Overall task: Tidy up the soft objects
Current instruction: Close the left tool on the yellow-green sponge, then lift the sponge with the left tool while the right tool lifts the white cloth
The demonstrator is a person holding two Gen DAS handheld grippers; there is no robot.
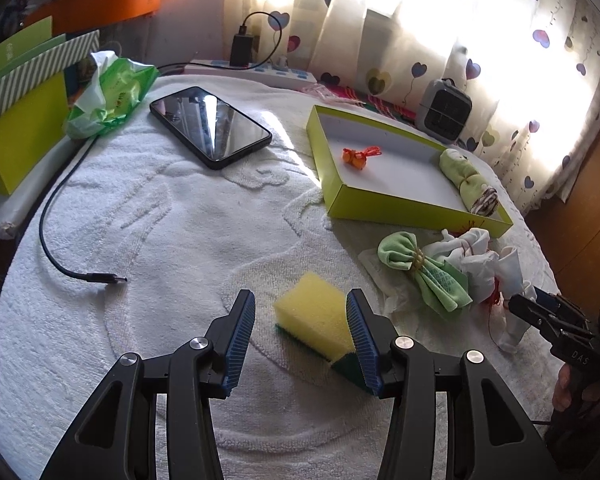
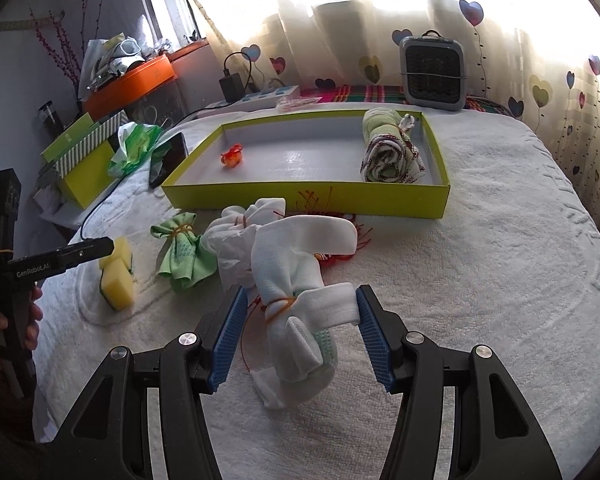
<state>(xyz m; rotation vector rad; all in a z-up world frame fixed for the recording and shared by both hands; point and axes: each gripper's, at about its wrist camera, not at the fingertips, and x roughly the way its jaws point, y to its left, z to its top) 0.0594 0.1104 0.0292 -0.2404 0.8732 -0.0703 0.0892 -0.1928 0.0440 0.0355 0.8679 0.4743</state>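
A: How are the two grippers standing?

B: The left gripper (image 1: 300, 334) is low over the white towel (image 1: 160, 220), jaws wide apart. The yellow sponge (image 1: 314, 314) lies between them, against the right pad; the left pad is apart from it. The right gripper (image 2: 300, 336) is also spread wide around a white sock bundle (image 2: 296, 300) tied with a rubber band. Only its right pad touches the cloth.

A: What is around them?

B: A green cloth bundle (image 2: 184, 252) and a second white bundle (image 2: 240, 232) lie between sponge and sock. Behind is the green tray (image 2: 300, 200), holding a rolled cloth (image 2: 388, 152) and a small orange thing (image 2: 232, 156).

A: And the free room?

B: A phone (image 1: 210, 126) and a cable end (image 1: 108, 278) lie left of the sponge. To the right of the sock, the towel is bare up to its edge.
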